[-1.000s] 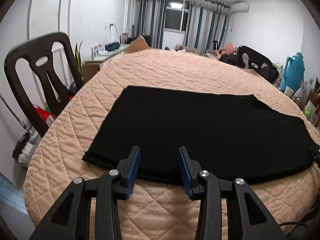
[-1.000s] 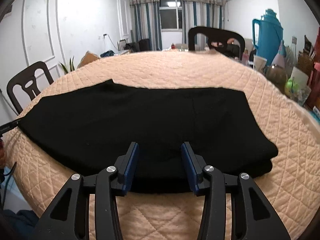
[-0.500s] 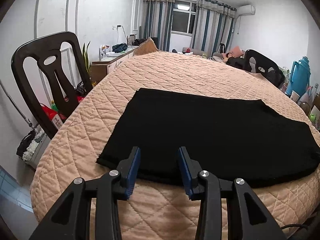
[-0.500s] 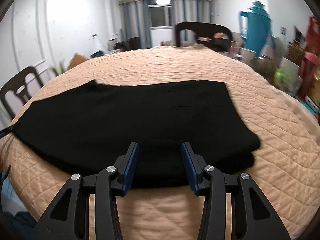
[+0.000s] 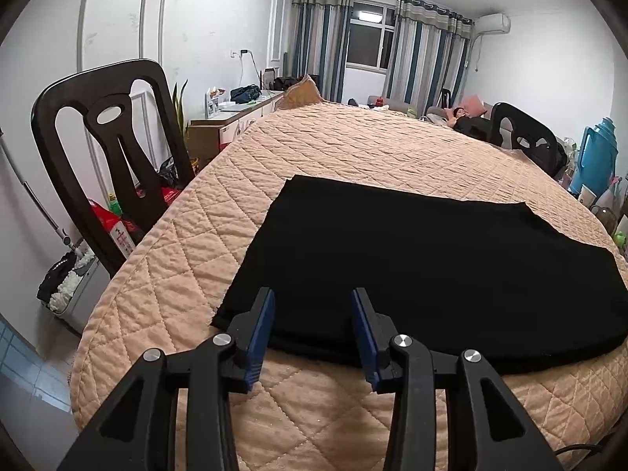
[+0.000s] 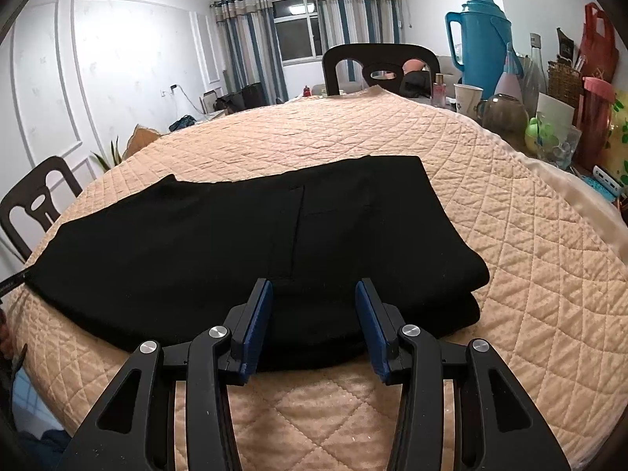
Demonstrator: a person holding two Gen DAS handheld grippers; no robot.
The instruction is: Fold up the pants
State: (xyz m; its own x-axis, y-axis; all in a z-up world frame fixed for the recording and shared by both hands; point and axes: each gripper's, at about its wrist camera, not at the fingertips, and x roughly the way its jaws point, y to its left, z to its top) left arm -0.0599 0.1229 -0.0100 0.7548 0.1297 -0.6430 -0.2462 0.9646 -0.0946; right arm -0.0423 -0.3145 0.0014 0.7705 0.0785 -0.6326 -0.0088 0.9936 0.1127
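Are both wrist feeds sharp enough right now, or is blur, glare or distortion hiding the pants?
Left wrist: sharp, heavy fisheye bending; the black pants show no fabric detail. Right wrist: sharp too, seams faintly visible on the pants; window bright, no glare.

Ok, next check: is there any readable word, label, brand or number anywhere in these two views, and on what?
None can be read.
Red-and-white package by the dark chair: print too small and blurred.
White paper cup: marks too small.
Black pants: no label showing.

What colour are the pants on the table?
Plain black pants, clearest in the right wrist view.
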